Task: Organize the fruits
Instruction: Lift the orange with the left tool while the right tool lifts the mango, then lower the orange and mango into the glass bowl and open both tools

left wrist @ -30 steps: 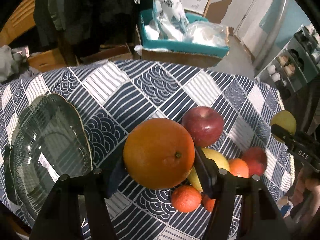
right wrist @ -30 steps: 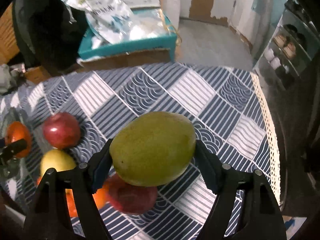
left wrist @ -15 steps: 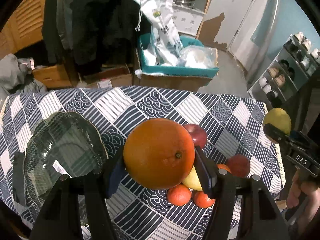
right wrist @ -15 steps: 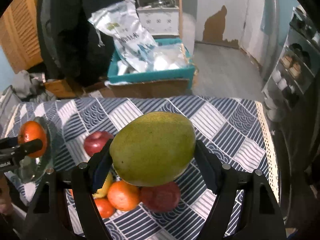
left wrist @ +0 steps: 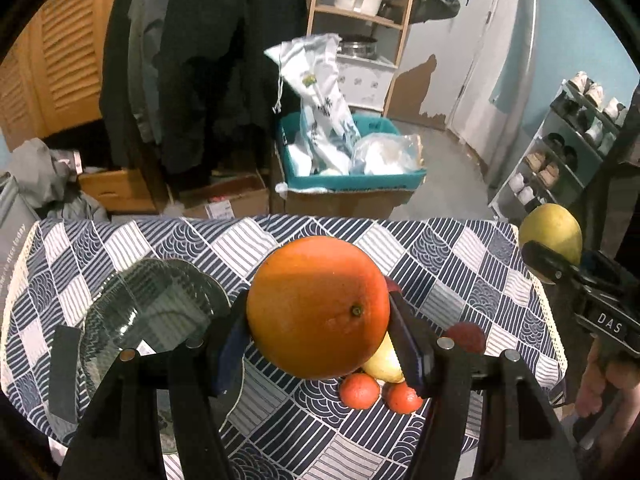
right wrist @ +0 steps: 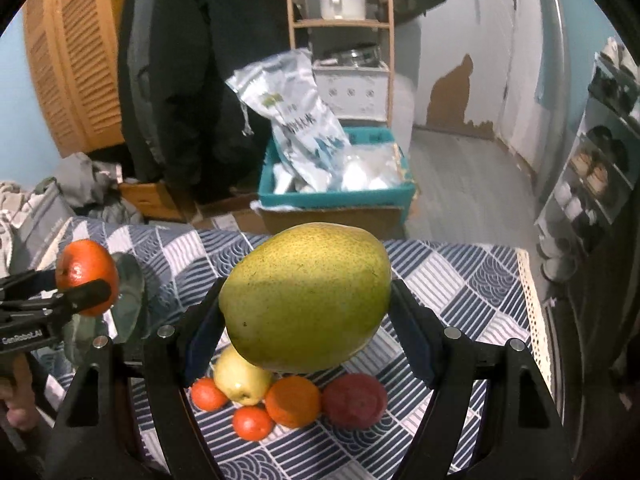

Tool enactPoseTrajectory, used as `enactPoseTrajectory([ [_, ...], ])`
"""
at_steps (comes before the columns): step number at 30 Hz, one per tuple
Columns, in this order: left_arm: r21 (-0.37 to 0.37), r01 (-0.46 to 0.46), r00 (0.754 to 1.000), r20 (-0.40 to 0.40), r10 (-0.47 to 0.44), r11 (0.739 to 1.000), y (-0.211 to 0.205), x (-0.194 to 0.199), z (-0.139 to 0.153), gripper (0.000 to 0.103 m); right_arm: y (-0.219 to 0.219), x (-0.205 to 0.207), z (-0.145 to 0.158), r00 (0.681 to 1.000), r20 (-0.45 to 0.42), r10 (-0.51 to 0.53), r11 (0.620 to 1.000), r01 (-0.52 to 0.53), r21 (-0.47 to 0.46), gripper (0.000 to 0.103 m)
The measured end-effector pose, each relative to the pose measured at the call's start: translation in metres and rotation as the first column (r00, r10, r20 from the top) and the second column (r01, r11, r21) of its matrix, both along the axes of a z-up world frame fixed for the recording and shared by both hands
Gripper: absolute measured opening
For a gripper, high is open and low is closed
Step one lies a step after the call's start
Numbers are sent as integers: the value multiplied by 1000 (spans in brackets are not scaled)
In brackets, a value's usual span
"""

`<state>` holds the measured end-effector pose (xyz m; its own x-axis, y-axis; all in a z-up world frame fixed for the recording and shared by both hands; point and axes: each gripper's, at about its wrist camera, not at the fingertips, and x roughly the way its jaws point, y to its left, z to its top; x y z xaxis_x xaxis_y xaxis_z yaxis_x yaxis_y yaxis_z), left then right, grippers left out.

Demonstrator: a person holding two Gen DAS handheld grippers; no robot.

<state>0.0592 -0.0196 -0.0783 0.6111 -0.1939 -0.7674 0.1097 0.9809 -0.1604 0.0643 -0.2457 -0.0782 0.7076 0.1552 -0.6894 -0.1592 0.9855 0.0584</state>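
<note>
Glass bowl (left wrist: pixel 152 312) lies lower left of our left gripper (left wrist: pixel 320 320), clamped on the orange (left wrist: pixel 318 306); right gripper (right wrist: pixel 306 316), clamping the mango (right wrist: pixel 306 296), hangs farther right, above table fruit.

A glass dish (left wrist: pixel 152 312) sat at the frame's left on the surface (left wrist: pixel 460 256). Loose fruit (right wrist: pixel 292 400) clustered at lower centre. A box (left wrist: pixel 348 184) stood behind the surface, upper centre.

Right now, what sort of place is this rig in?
Most likely a lived-in home, an entryway or utility corner: a shoe rack, dark coats hanging by louvered wooden doors, and a small table under a patterned tablecloth with loose fruit.
</note>
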Motion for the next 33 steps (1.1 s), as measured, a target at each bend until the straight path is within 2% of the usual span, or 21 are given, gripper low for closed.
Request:
enactPoseTrajectory([
  [10, -8, -22, 996, 86, 23, 1000, 19, -22, 26, 67, 22, -14, 28, 996, 67, 66, 997, -68, 26, 78],
  [16, -18, -49, 992, 111, 51, 999, 36, -29, 33, 67, 42, -14, 36, 990, 79, 115, 992, -118, 39, 78],
  [24, -23, -106, 987, 120, 108, 994, 64, -34, 34, 67, 74, -12, 41, 980, 82, 182, 981, -186, 50, 78],
  [33, -33, -173, 979, 101, 176, 984, 99, -40, 25, 67, 118, 3, 36, 968, 43, 247, 966, -249, 65, 78],
])
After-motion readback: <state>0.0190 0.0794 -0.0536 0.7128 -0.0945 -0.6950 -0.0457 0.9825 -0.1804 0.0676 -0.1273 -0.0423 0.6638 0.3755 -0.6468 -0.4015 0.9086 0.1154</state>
